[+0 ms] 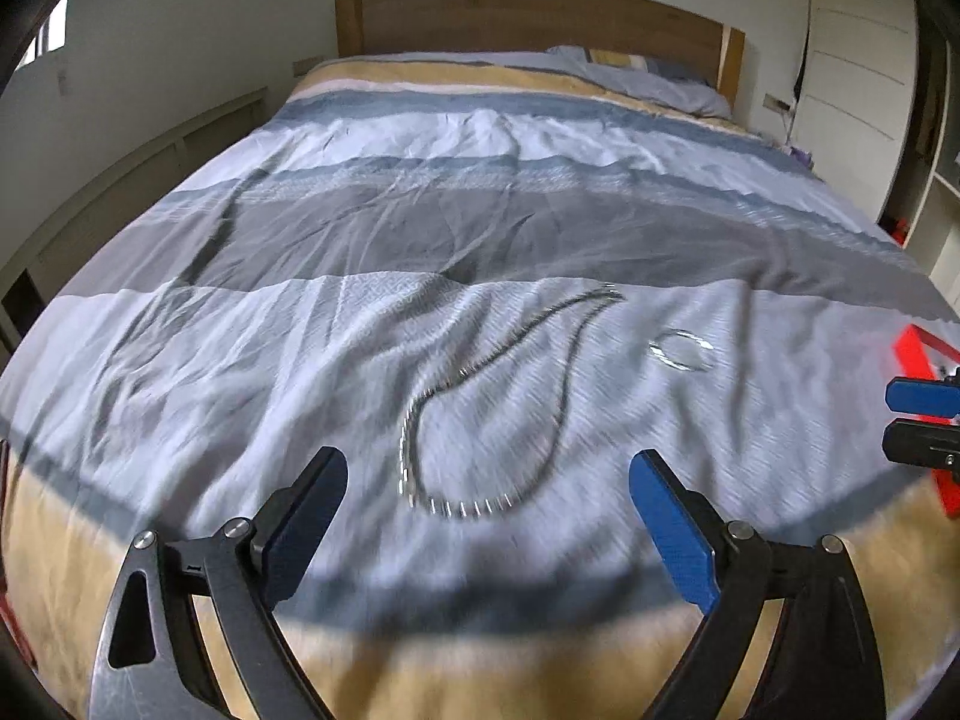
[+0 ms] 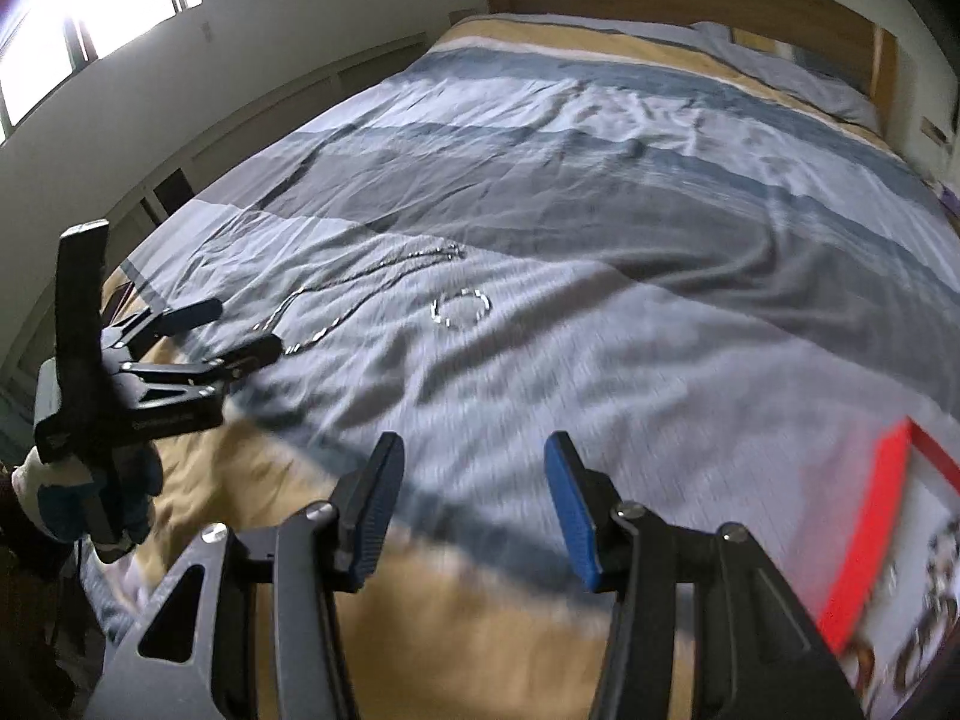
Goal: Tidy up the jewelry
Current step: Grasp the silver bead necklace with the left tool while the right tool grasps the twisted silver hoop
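Note:
A long silver necklace (image 1: 564, 384) lies looped on the pale bedspread just ahead of my left gripper (image 1: 489, 474), which is open and empty. The necklace also shows in the right wrist view (image 2: 366, 282). A small silver bracelet (image 1: 682, 349) lies to its right; it shows in the right wrist view (image 2: 461, 310) too. My right gripper (image 2: 474, 468) is open and empty, above the bed's near edge. A red-rimmed jewelry box (image 2: 870, 534) with several pieces inside sits at the far right.
The striped blue, grey and tan bedspread (image 1: 420, 228) covers the whole bed. A wooden headboard (image 1: 528, 18) and pillow (image 1: 648, 78) are at the far end. The left gripper (image 2: 222, 330) shows at the left of the right wrist view.

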